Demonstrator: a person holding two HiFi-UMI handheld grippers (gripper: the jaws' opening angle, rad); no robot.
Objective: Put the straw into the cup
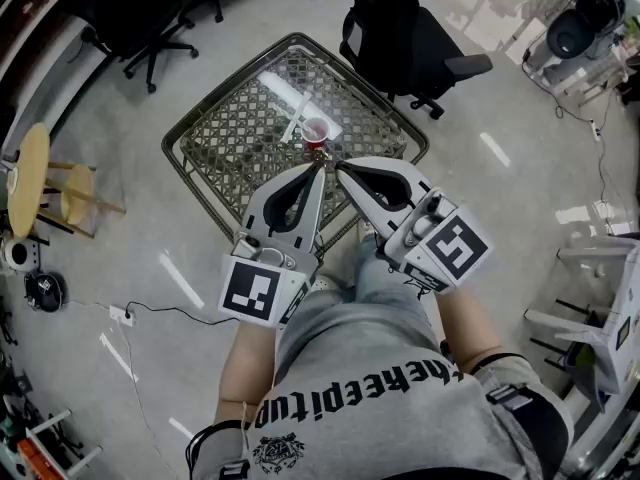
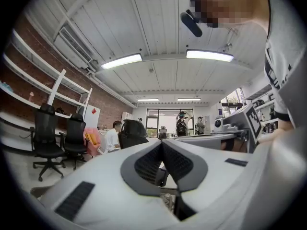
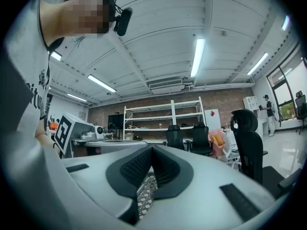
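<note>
A small red cup [image 1: 315, 131] stands upright near the middle of a glass-topped lattice table [image 1: 225, 143] in the head view. A thin white straw [image 1: 295, 120] seems to lie flat on the glass just left of the cup. Over the table's near edge, short of the cup, my left gripper [image 1: 321, 166] and right gripper [image 1: 339, 166] sit side by side, tips nearly touching. Both are shut and hold nothing. The left gripper view shows its shut gripper [image 2: 162, 143] aimed at the room, and the right gripper view [image 3: 152, 148] shows the same. Neither gripper view shows cup or straw.
Black office chairs stand beyond the table at the far right [image 1: 405, 38] and far left [image 1: 150, 18]. A round wooden stool [image 1: 30, 178] is at the left. A power strip with cable [image 1: 120, 315] lies on the floor. White frames [image 1: 610, 308] stand at the right.
</note>
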